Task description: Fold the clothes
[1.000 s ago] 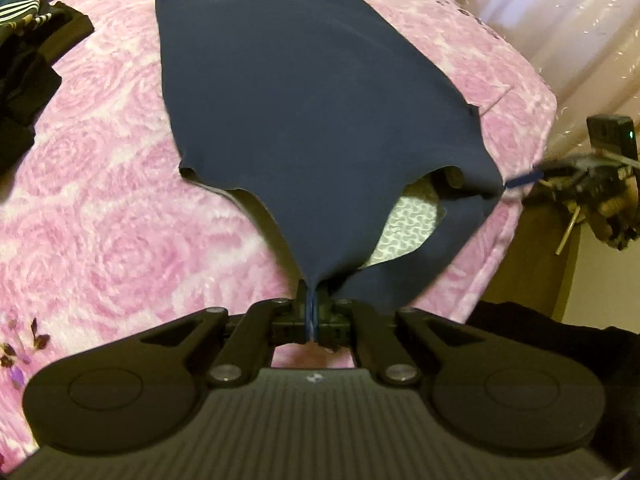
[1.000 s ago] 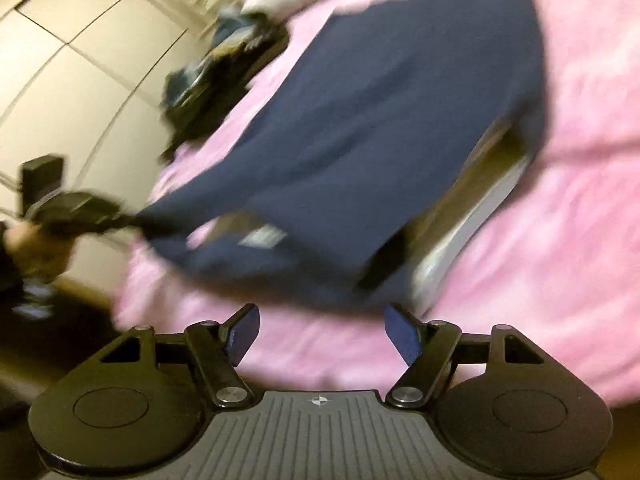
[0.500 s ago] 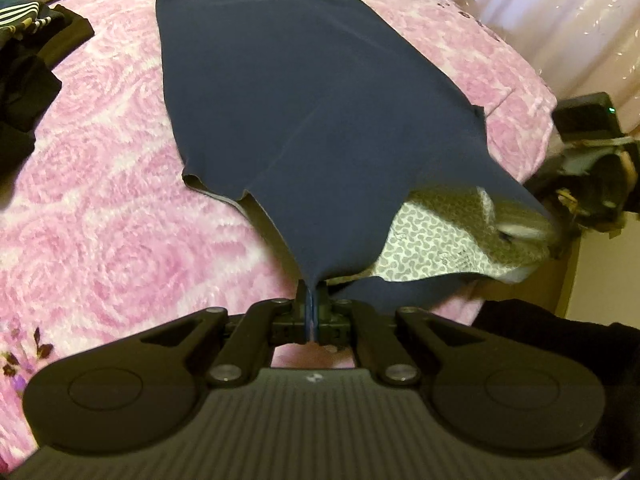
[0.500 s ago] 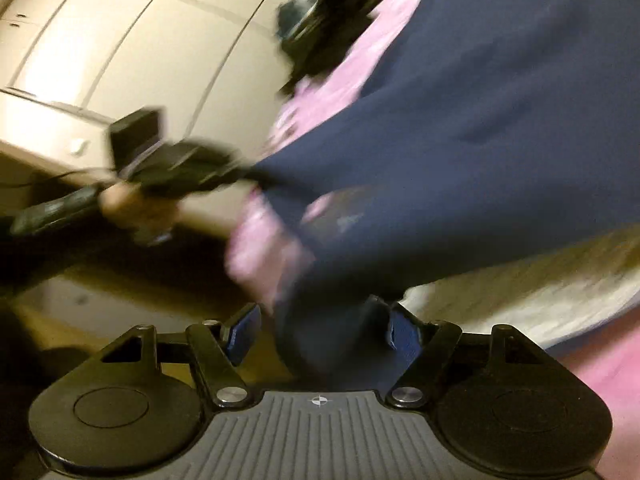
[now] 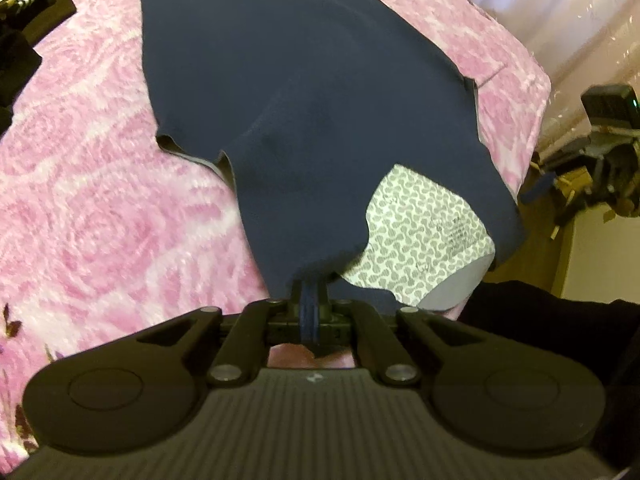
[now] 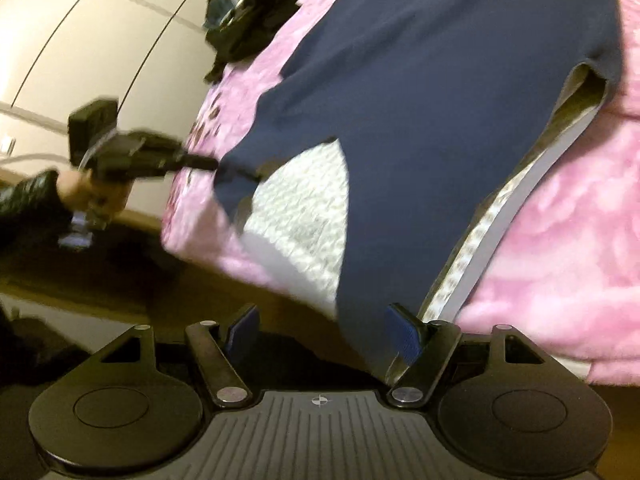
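The navy garment (image 5: 312, 92) is lying spread down the middle of the pink floral bedspread (image 5: 92, 184), its far hem flat toward the far end of the bed and its near end hanging over the near edge, where a patterned grey-white lining (image 5: 420, 236) is now showing. A second ago that lining was only peeking out beneath the near right corner; since then the corner has been turned back, so a broad patch of it is lying exposed on the near right. The left gripper (image 5: 310, 312) is staying clenched on the near edge of the cloth, pinching a fold of navy fabric between its blue pads and holding it taut, barely shifting. The right gripper (image 6: 320, 330) is standing released, jaws wide, and has swung in from facing along the bed to sitting at the near right hem, with navy cloth hanging between its pads (image 6: 404, 334) but not visibly pinched. This probably means the second corner is about to be taken, so both near corners can be carried toward the far hem for the first fold. A heap of dark clothes (image 6: 256, 12) is waiting at the far left of the bed, beside pale cupboard doors (image 6: 80, 40)
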Action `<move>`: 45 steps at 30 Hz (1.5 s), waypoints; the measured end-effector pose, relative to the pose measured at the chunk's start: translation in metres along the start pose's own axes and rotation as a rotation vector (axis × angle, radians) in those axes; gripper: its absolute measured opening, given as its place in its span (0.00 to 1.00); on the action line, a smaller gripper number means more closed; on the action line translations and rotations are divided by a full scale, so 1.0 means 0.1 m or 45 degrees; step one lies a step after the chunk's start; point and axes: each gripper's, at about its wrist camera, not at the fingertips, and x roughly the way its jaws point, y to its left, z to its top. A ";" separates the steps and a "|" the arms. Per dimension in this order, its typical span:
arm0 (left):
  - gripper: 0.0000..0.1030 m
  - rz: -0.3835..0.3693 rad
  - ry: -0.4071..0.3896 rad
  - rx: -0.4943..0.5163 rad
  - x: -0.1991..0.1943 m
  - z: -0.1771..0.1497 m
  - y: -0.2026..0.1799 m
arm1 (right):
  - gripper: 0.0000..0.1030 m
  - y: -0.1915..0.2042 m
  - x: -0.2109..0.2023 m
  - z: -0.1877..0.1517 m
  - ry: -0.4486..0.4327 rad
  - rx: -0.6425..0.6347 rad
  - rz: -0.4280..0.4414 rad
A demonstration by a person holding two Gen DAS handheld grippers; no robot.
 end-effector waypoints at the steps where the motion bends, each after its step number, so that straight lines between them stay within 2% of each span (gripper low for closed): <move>1: 0.03 0.003 0.000 0.003 0.01 -0.01 -0.01 | 0.71 -0.02 -0.01 0.00 -0.020 0.010 -0.011; 3: 0.06 0.018 -0.007 -0.006 -0.01 -0.02 -0.01 | 0.71 -0.07 -0.07 0.00 -0.046 0.029 -0.023; 5: 0.12 0.028 -0.017 -0.019 -0.02 -0.01 0.00 | 0.71 -0.07 -0.05 0.04 -0.057 0.034 -0.050; 7: 0.24 0.042 -0.029 -0.028 -0.04 0.00 0.00 | 0.71 -0.09 -0.07 0.06 -0.068 0.042 -0.085; 10: 0.28 0.079 -0.025 0.045 -0.07 -0.01 -0.09 | 0.71 -0.10 -0.13 0.07 -0.072 0.084 -0.122; 13: 0.37 0.170 0.003 0.247 -0.06 -0.13 -0.29 | 0.71 -0.08 -0.20 -0.04 -0.076 0.092 -0.152; 15: 0.41 0.272 0.007 0.503 -0.02 -0.28 -0.50 | 0.71 -0.01 -0.20 -0.14 -0.075 0.051 -0.208; 18: 0.46 0.345 -0.015 0.792 0.02 -0.50 -0.73 | 0.71 0.15 -0.16 -0.30 -0.070 -0.050 -0.299; 22: 0.52 0.388 -0.095 1.043 0.11 -0.65 -0.93 | 0.71 0.43 0.02 -0.44 -0.061 -0.261 -0.419; 24: 0.54 0.383 -0.105 1.129 0.22 -0.67 -0.99 | 0.79 0.57 0.12 -0.50 -0.053 -0.388 -0.494; 25: 0.53 0.381 -0.076 1.164 0.30 -0.69 -1.01 | 0.93 0.64 0.18 -0.54 -0.047 -0.463 -0.541; 26: 0.50 0.380 -0.047 1.198 0.38 -0.70 -1.02 | 0.96 0.70 0.23 -0.59 -0.046 -0.552 -0.583; 27: 0.30 0.376 -0.018 1.219 0.45 -0.70 -1.03 | 0.96 0.76 0.29 -0.63 -0.033 -0.642 -0.620; 28: 0.06 0.366 0.010 1.211 0.49 -0.69 -1.03 | 0.96 0.81 0.36 -0.67 -0.015 -0.731 -0.656; 30: 0.05 0.322 0.003 1.138 0.43 -0.62 -1.00 | 0.96 0.88 0.50 -0.78 0.028 -0.923 -0.745; 35: 0.04 0.147 -0.093 0.688 0.00 -0.24 -0.70 | 0.96 0.87 0.92 -1.08 0.110 -1.318 -0.882; 38: 0.04 0.083 -0.120 0.561 -0.14 -0.11 -0.57 | 0.95 0.78 1.13 -1.25 0.156 -1.495 -0.979; 39: 0.04 0.066 -0.124 0.536 -0.16 -0.08 -0.54 | 0.92 0.77 1.14 -1.28 0.145 -1.517 -0.995; 40: 0.04 0.057 -0.122 0.534 -0.17 -0.06 -0.54 | 0.76 0.75 1.15 -1.30 0.132 -1.530 -1.009; 42: 0.04 0.046 -0.111 0.552 -0.17 -0.02 -0.54 | 0.58 0.73 1.12 -1.31 0.121 -1.529 -1.034; 44: 0.04 0.051 -0.099 0.578 -0.16 -0.02 -0.58 | 0.28 0.73 1.02 -1.30 0.101 -1.500 -1.040; 45: 0.04 0.053 -0.090 0.593 -0.15 -0.03 -0.62 | 0.19 0.73 0.94 -1.27 0.092 -1.466 -1.034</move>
